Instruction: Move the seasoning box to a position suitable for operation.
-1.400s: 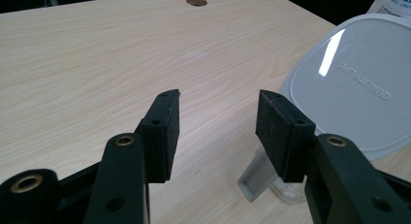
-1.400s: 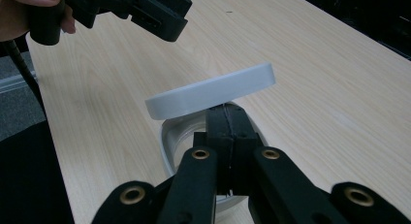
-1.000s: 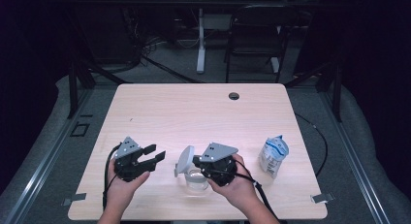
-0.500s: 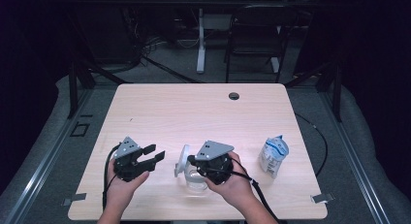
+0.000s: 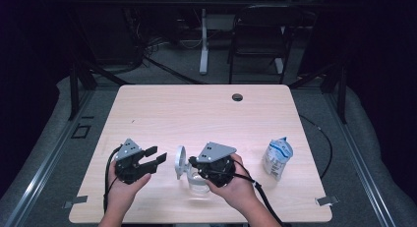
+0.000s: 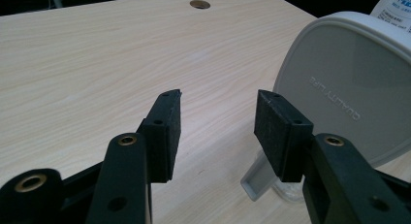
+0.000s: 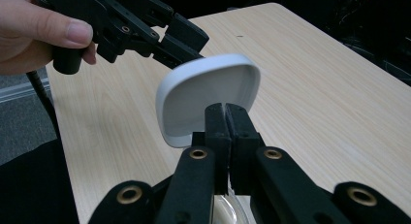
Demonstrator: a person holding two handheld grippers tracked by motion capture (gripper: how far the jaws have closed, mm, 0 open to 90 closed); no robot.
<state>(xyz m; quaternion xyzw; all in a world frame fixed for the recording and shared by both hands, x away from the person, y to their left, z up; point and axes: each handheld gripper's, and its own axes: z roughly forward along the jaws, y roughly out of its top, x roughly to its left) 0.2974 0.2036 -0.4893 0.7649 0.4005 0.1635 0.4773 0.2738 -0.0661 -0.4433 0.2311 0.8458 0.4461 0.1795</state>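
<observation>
A clear jar [image 5: 196, 185] stands near the table's front edge, its pale grey hinged lid [image 5: 180, 162] swung up on edge. My right gripper [image 5: 191, 163] lies over the jar's mouth and points at the lid [image 7: 208, 93]. Its jaws [image 7: 225, 110] are shut, though they have just eased apart a hair, and nothing shows between the pads. The jar's clear rim [image 7: 228, 209] shows below them. My left gripper [image 5: 158, 155] hovers open just left of the lid. In the left gripper view its jaws [image 6: 218, 117] are empty and the lid [image 6: 349, 88] is at the right.
A white and blue pouch [image 5: 277, 157] stands at the front right of the light wooden table [image 5: 196, 114]. A round cable hole [image 5: 237, 97] sits near the far edge. Chair and table legs stand on the dark floor beyond.
The right hand has shifted very slightly to the left over the jar. The left gripper has stayed where it was, still open.
</observation>
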